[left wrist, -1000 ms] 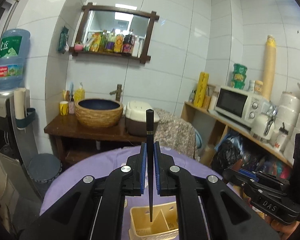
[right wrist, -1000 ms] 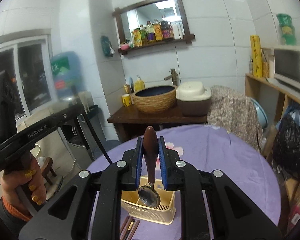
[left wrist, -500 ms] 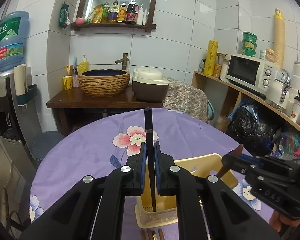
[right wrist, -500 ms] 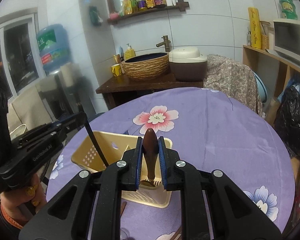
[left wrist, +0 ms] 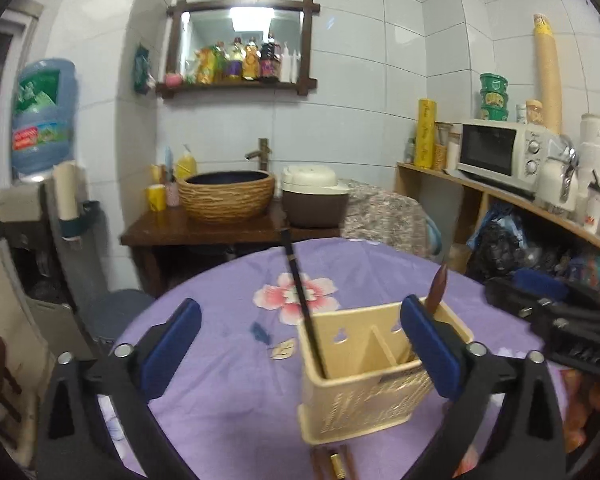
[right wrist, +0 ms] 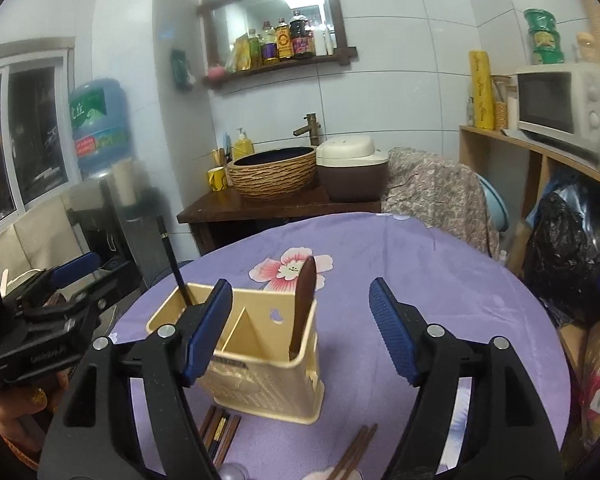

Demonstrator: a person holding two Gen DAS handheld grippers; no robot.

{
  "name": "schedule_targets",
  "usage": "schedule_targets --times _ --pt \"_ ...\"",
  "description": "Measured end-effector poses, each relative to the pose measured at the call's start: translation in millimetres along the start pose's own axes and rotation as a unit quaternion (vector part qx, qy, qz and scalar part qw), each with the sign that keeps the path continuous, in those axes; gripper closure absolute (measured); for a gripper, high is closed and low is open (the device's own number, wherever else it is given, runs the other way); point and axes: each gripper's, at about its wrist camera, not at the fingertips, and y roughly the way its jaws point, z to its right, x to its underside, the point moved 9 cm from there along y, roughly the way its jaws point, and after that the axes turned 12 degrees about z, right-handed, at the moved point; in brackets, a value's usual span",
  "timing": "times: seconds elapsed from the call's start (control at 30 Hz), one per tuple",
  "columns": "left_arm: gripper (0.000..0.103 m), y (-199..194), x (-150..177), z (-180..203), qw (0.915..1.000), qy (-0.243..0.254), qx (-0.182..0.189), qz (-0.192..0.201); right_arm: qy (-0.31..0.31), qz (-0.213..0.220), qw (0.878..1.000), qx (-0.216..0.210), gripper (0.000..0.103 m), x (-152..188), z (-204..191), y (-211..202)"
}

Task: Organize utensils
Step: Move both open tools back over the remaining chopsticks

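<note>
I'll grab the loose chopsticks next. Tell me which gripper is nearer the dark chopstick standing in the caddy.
Left. The left gripper has its open jaws straddling the dark chopstick in the caddy. The right gripper is open around the caddy's far compartment, by the brown spoon.

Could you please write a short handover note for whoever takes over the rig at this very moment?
Left gripper: open, holding nothing, around the holder's near side.
Right gripper: open, holding nothing.
The cream utensil holder stands on the purple floral tablecloth.
Done: one black chopstick leans in the holder's left compartment; the brown-handled spoon stands in the right one.
Left: loose chopsticks on the cloth in front of the holder, a dark bundle at its base and a brown pair further right. Pick these up next and drop them in with the black one.
</note>
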Motion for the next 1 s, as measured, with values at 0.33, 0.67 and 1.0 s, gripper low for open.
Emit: schedule_targets --times 0.33,0.67,1.0 --pt "0.005 -54.8 72.2 -27.3 0.9965 0.014 -0.066 -0.050 -0.010 -0.055 0.997 0.050 0.016 82.7 19.3 -55.3" --pt "0.033 -71.1 146.6 -6.3 0.9838 0.002 0.018 -0.178 -0.005 -0.134 0.987 0.092 0.016 164.3 42.7 -82.0" --pt "0.064 -77.1 190.4 23.0 0.9690 0.006 0.057 -0.240 -0.008 -0.144 0.986 0.083 0.016 169.2 35.1 -85.6"
